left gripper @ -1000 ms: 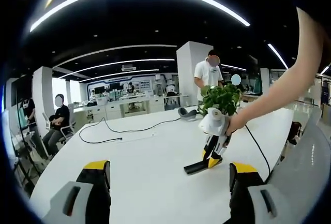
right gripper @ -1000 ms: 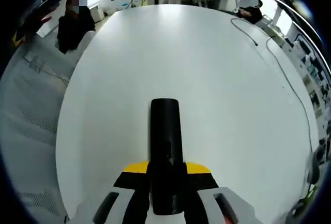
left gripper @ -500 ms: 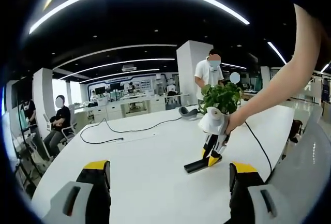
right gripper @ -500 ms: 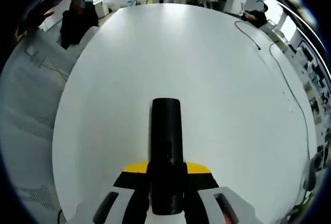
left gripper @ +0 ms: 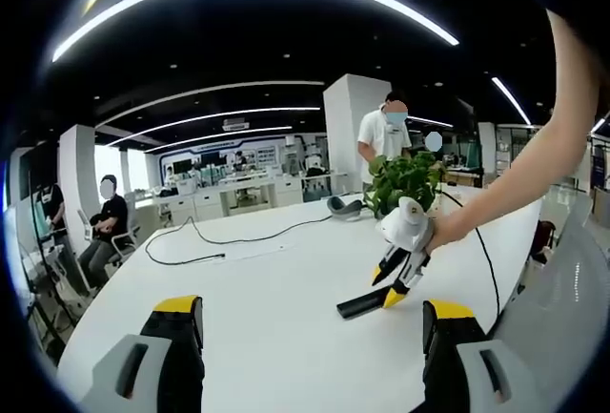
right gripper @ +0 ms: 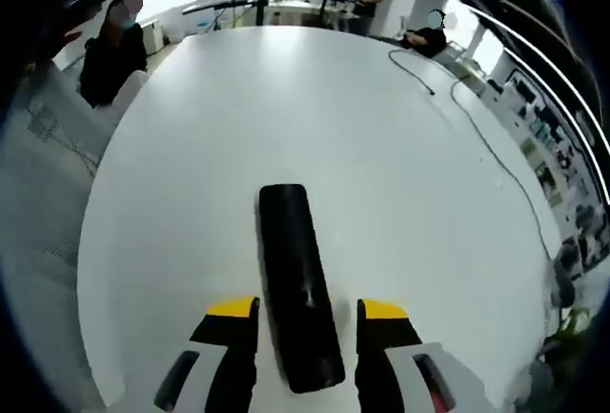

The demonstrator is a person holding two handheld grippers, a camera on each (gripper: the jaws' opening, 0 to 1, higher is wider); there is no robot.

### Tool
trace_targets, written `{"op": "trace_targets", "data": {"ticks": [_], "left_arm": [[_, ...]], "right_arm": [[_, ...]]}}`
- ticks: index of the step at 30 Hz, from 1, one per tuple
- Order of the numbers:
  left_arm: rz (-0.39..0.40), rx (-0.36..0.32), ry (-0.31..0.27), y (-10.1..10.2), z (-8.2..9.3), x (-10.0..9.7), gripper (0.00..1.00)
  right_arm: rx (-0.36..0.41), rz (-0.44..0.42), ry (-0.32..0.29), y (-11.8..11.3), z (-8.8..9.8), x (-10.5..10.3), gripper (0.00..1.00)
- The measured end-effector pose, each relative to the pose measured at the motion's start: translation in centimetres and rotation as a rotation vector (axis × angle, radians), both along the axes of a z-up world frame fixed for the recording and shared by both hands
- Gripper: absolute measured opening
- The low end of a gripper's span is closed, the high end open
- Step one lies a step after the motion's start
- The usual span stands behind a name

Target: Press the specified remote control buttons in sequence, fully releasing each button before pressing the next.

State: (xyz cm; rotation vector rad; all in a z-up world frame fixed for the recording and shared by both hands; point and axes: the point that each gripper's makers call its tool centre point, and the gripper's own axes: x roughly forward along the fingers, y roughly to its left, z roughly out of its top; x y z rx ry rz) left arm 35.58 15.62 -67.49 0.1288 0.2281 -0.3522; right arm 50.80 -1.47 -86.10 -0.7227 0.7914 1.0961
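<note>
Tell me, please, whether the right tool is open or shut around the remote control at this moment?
Open. The right tool has its jaws spread, with white table showing on both sides of the remote control lying between them.

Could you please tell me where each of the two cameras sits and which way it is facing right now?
Left gripper view: rides the left claw, held level over the white table; looks across at the right claw, plant and the person's forearm.
Right gripper view: rides the right claw, looking down along the black remote lying between its open jaws.
Shared: remote, table and black cable.
</note>
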Motion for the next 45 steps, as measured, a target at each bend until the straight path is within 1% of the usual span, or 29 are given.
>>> {"op": "trace_targets", "data": {"ticks": [1, 2, 3, 4, 7, 8, 10, 12, 16, 21, 24, 26, 27, 28, 29, 35, 38, 41, 45], "left_arm": [[-0.003, 0.004, 0.004, -0.1, -0.1, 0.0, 1.0], [-0.006, 0.005, 0.006, -0.1, -0.2, 0.0, 1.0], [-0.008, 0.007, 0.009, -0.2, -0.2, 0.0, 1.0], [-0.008, 0.008, 0.009, -0.2, -0.2, 0.0, 1.0], [-0.006, 0.0, 0.007, -0.1, -0.1, 0.0, 1.0], [-0.007, -0.002, 0.006, -0.1, -0.1, 0.0, 1.0], [-0.01, -0.006, 0.007, -0.2, -0.1, 0.0, 1.0], [-0.013, -0.003, 0.007, -0.2, -0.2, -0.1, 1.0], [-0.015, -0.001, 0.01, -0.2, -0.2, -0.1, 1.0], [-0.019, 0.001, 0.011, -0.2, -0.2, -0.1, 1.0], [-0.025, 0.007, 0.014, -0.4, -0.3, -0.2, 1.0], [-0.026, 0.011, 0.015, -0.4, -0.3, -0.2, 1.0], [-0.027, 0.011, 0.014, -0.4, -0.3, -0.2, 1.0], [-0.028, 0.011, 0.014, -0.4, -0.3, -0.3, 1.0], [-0.03, 0.011, 0.012, -0.4, -0.3, -0.3, 1.0], [-0.043, 0.017, 0.01, -0.6, -0.2, -0.4, 1.0], [-0.048, 0.022, 0.01, -0.7, -0.2, -0.5, 1.0], [-0.05, 0.019, 0.013, -0.8, -0.3, -0.6, 1.0], [-0.045, 0.015, 0.005, -0.8, -0.1, -0.6, 1.0]], "right_arm": [[0.023, -0.019, 0.0, 0.0, 0.2, -0.1, 0.4], [0.057, -0.062, -0.002, 0.0, 0.6, -0.2, 0.42], [0.083, -0.087, -0.002, 0.0, 0.8, -0.3, 0.44], [0.118, -0.131, 0.001, -0.1, 1.1, -0.3, 0.48], [0.184, -0.217, 0.014, -0.6, 1.7, -0.4, 0.57], [0.218, -0.251, 0.004, -0.7, 2.2, -0.4, 0.6], [0.257, -0.293, 0.007, -1.1, 2.8, -0.8, 0.64], [0.286, -0.314, -0.029, -1.5, 3.8, -0.9, 0.67], [0.334, -0.364, -0.049, -2.1, 5.1, -1.3, 0.79], [0.413, -0.449, -0.087, -2.8, 7.5, -1.2, 0.86], [0.475, -0.504, -0.102, -3.2, 9.1, -1.4, 0.94], [0.517, -0.517, -0.105, -3.1, 10.1, -1.6, 0.98], [0.529, -0.524, -0.104, -3.2, 10.4, -1.7, 0.99], [0.523, -0.52, -0.11, -3.4, 10.7, -1.9, 0.99], [0.523, -0.529, -0.125, -3.7, 11.1, -2.0, 0.99], [0.557, -0.549, -0.16, -4.3, 13.3, -3.2, 0.99], [0.568, -0.562, -0.192, -4.8, 14.3, -3.8, 0.99], [0.588, -0.581, -0.207, -5.3, 15.3, -4.9, 0.99], [0.602, -0.6, -0.226, -6.0, 16.1, -6.2, 0.99]]}}
